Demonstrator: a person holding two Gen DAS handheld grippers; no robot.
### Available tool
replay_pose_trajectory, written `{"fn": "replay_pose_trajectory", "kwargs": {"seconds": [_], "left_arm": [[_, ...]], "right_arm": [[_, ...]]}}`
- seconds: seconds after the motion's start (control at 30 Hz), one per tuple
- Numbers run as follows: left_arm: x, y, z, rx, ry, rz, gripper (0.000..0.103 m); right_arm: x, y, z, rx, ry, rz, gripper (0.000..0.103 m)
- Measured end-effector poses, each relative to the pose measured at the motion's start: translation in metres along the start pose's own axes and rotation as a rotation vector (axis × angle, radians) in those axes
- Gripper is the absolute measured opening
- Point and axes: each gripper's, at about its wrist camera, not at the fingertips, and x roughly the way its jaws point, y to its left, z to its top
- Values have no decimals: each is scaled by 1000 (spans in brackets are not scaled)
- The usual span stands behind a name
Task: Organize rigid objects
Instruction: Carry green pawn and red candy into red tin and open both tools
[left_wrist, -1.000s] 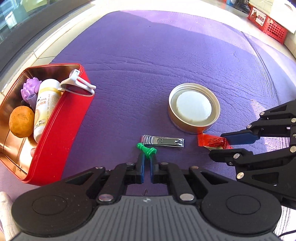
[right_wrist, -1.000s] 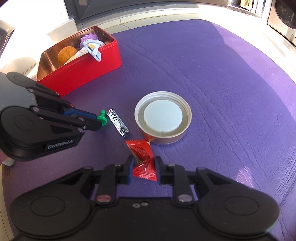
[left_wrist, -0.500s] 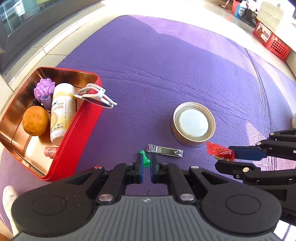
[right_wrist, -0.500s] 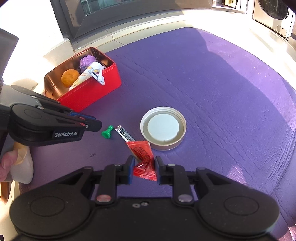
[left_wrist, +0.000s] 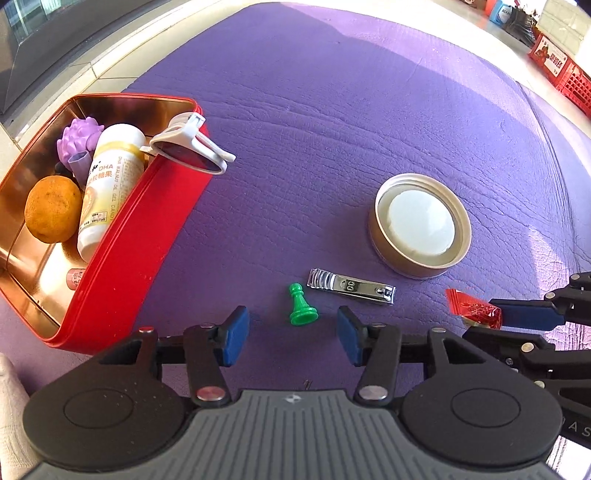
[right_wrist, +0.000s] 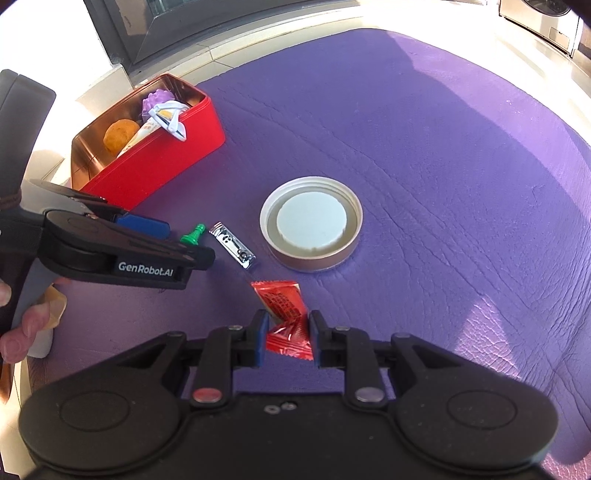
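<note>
Partly sorted — the red tin, at the purple mat's left edge, already holds several items. Left claw gapes empty around the green pawn; right claw pinches the red candy wrapper; nail clipper and lid remain out

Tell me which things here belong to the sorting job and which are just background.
Job: red tin, green pawn, nail clipper, jar lid, red candy in the right tool, open left tool.
Background: purple mat, red crate.
</note>
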Motion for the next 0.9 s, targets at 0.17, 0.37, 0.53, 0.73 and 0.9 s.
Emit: {"fn": "replay_pose_trajectory", "kwargs": {"seconds": [0.17,0.37,0.53,0.73,0.9], "left_arm": [[-2,4,-2,-13,-18,5,20],[-7,9,0,-17,-20,9,15],[-26,17,10,-19,-31,11,15],[-73,24,28,1,-66,8,15],[-116,35,44,40,-125,4,15]], "right_arm": [[4,3,0,-5,6,-3,22],[0,8,0,-19,5,-20,22],[-13,13,7,-12,-29,-24,22],[-45,27,22,11,-94,-7,22],[-76,46,37,-11,-142,-5,22]]}}
